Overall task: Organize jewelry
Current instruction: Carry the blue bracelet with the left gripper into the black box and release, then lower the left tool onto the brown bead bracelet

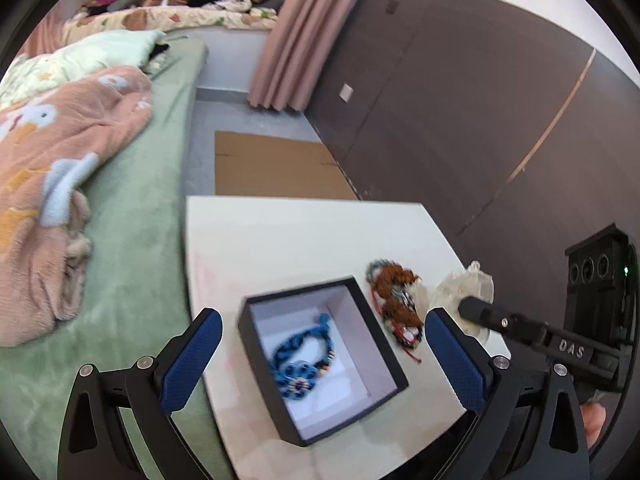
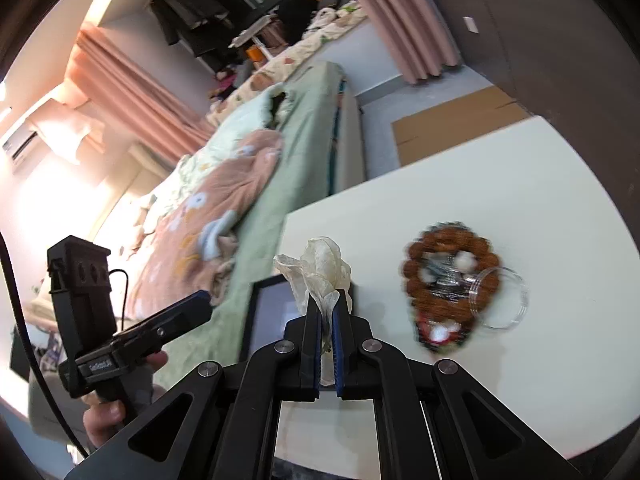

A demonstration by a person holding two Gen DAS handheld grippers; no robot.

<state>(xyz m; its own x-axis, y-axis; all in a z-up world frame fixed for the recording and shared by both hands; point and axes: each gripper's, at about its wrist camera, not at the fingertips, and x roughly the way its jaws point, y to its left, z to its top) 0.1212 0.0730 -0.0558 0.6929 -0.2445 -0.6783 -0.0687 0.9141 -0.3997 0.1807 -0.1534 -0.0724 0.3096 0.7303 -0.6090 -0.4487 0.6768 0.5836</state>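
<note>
A black jewelry box (image 1: 384,344) with a white lining sits on the white table (image 1: 288,236). A blue beaded bracelet (image 1: 304,356) lies inside it. A brown bead bracelet (image 1: 396,300) lies in a pile with other jewelry right of the box; it also shows in the right wrist view (image 2: 450,240). My left gripper (image 1: 320,352) is open above the box. My right gripper (image 2: 327,304) is shut on a cream organza pouch (image 2: 320,268), held above the box's corner (image 2: 266,312). The right gripper's finger (image 1: 480,312) shows in the left wrist view.
A clear round plastic container (image 2: 500,300) lies on its side by the brown bracelet. A bed with a green sheet (image 1: 132,220) and a pink blanket (image 1: 60,160) adjoins the table's left edge. Cardboard (image 1: 276,168) lies on the floor. A dark wall (image 1: 460,120) stands behind.
</note>
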